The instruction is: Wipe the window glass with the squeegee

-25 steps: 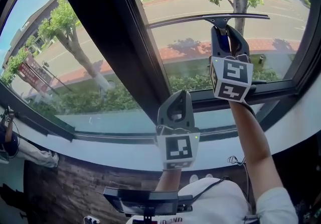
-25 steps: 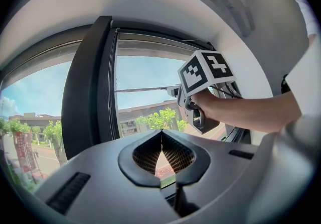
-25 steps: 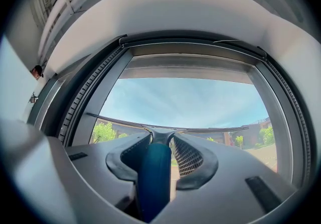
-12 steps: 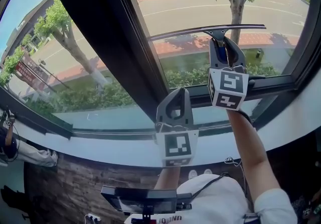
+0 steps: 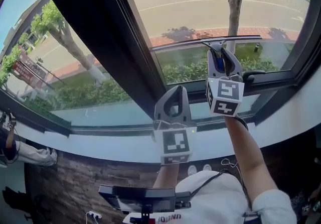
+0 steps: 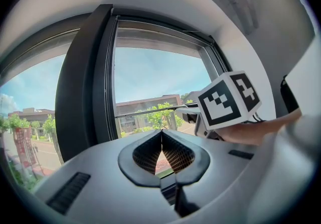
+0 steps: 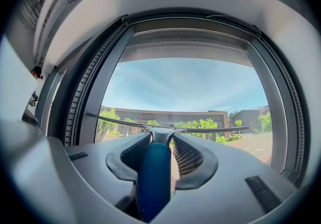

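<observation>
Right gripper point(image 5: 221, 53): its 2 jaws are closed on the blue handle of the squeegee point(image 5: 215, 43), raised in front of the right-hand pane; its marker cube point(image 5: 224, 96) faces the head camera.
Right gripper, own view point(image 7: 161, 140): the blue handle runs up between the 2 ribbed pads and fills the left part of the gap, with the squeegee point(image 7: 154, 178) head just past the jaw tips.
Squeegee blade: 1 long dark strip, lying nearly level across the lower part of the window glass point(image 5: 200, 7), a little above the bottom frame rail. It spans from beside the dark mullion point(image 5: 100, 42) almost to the right frame. Whether the rubber edge presses the glass cannot be told.
Left gripper point(image 5: 174, 92): held lower and nearer the sill point(image 5: 100, 142), in front of the mullion's foot, well apart from the squeegee.
Left gripper, own view point(image 6: 161, 135): the 2 jaw tips meet at a point with nothing gripped, and only the outdoor scene shows through the loop below them. The right gripper's cube point(image 6: 228, 102) and the blade point(image 6: 150, 112) appear beyond.
Arms: 2 bare forearms reach up from a white shirt, the right forearm point(image 5: 246, 152) stretched further.
Beyond the glass: a road, trees and a hedge in sunlight.
</observation>
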`<state>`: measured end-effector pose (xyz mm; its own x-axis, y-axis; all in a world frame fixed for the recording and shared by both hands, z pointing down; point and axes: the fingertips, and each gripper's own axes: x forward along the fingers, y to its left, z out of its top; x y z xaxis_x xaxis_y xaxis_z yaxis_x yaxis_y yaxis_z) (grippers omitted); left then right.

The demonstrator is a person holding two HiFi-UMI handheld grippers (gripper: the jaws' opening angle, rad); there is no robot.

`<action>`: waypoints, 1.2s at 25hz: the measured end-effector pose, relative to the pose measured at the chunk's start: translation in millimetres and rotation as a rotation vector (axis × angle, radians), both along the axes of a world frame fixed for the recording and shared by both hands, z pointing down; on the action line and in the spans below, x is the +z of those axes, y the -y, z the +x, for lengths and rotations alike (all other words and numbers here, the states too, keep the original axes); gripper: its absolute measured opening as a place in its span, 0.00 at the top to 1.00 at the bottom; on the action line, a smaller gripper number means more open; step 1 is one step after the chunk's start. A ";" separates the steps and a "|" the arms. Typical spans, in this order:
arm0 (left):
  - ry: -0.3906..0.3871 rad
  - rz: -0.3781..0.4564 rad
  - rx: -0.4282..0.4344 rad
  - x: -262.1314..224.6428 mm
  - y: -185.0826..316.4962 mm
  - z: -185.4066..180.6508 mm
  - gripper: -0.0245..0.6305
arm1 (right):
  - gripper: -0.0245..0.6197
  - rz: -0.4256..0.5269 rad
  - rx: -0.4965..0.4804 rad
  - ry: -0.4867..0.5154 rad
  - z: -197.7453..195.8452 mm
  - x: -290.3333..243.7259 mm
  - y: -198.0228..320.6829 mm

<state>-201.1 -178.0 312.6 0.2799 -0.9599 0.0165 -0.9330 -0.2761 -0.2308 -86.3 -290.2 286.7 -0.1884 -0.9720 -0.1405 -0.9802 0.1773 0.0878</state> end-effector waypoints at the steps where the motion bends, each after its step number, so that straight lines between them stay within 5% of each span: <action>1: 0.000 -0.003 0.000 1.9 1.1 0.1 0.96 | 0.73 -0.006 0.001 -0.002 0.1 4.3 0.7; 30: 0.010 -0.047 -0.008 16.5 9.6 -9.2 0.96 | 0.73 -0.194 0.017 -0.009 3.0 102.5 6.2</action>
<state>-210.2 -187.7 329.1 0.2719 -0.9602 0.0642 -0.9330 -0.2794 -0.2268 -83.3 -296.4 389.2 -0.1719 -0.9838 0.0514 -0.9826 0.1750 0.0625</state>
